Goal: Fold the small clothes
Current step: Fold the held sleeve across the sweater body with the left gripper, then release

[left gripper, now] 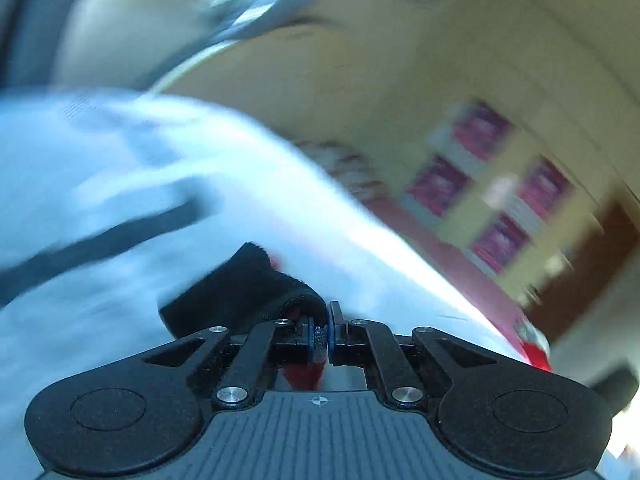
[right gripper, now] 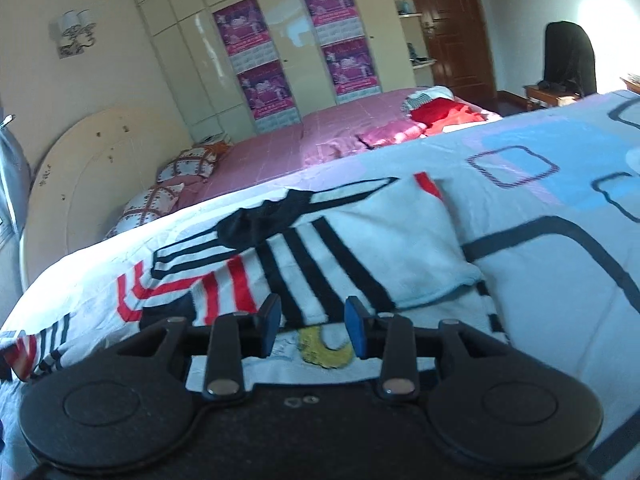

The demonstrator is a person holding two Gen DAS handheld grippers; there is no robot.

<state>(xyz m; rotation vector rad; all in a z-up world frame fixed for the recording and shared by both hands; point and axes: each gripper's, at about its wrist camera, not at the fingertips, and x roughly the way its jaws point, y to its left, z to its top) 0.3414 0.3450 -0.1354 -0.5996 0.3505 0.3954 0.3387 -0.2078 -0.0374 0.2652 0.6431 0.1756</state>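
A small white garment (right gripper: 320, 248) with black and red stripes lies on the bed, partly folded, with a black collar (right gripper: 268, 216) near its top. My right gripper (right gripper: 314, 326) is open and empty, its blue pads just above the garment's near edge. In the blurred left wrist view, my left gripper (left gripper: 322, 330) is shut on the garment (left gripper: 168, 200), pinching a black trim edge (left gripper: 240, 280) with red fabric showing below the pads. The white cloth fills the left of that view.
The garment rests on a light bedsheet (right gripper: 540, 208) with blue and black squares. Behind lies a pink bed (right gripper: 312, 136) with pillows (right gripper: 176, 180) and red clothes (right gripper: 444, 114). A cream wardrobe (right gripper: 280, 40) with posters, a brown door (right gripper: 452, 28) and a dark chair (right gripper: 568, 60) stand beyond.
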